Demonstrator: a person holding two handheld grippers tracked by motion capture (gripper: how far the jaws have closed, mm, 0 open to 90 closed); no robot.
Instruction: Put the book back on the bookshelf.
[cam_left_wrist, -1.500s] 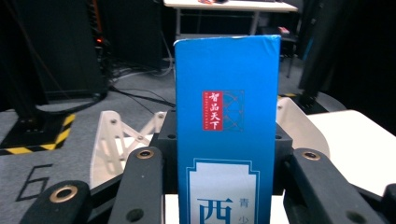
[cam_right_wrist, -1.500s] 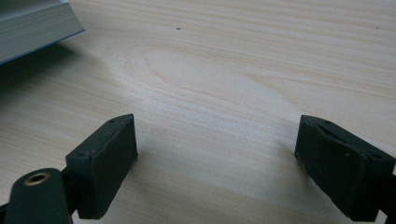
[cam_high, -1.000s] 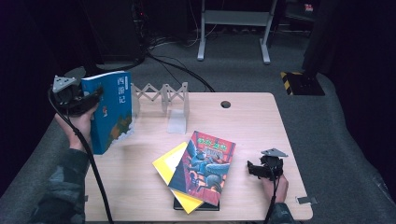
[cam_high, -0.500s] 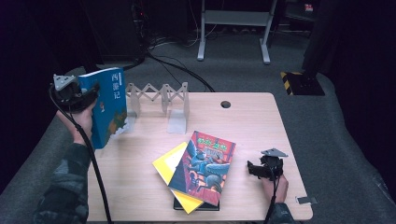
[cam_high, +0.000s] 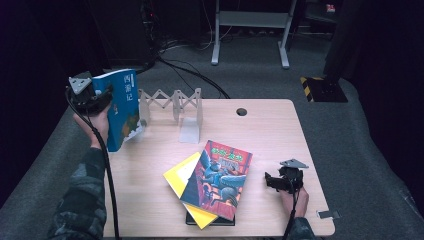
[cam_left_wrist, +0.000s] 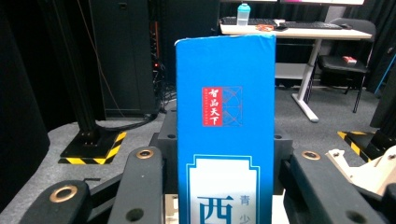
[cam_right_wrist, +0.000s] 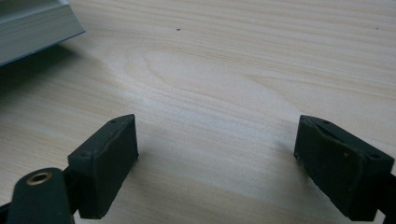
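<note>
The left gripper (cam_high: 95, 97) clamps the blue book (cam_high: 121, 107) upright by its spine (cam_left_wrist: 225, 140), lifted clear beside the folding rack (cam_high: 172, 102). It looks a stiff, fairly heavy paperback with a glossy cover, likely to swing or slip, so a grip nearer mid-spine seems safer. The right gripper (cam_right_wrist: 217, 163) rests wide open and empty on the table (cam_high: 280, 130). The contact between pads and book lies below the frame edge.
</note>
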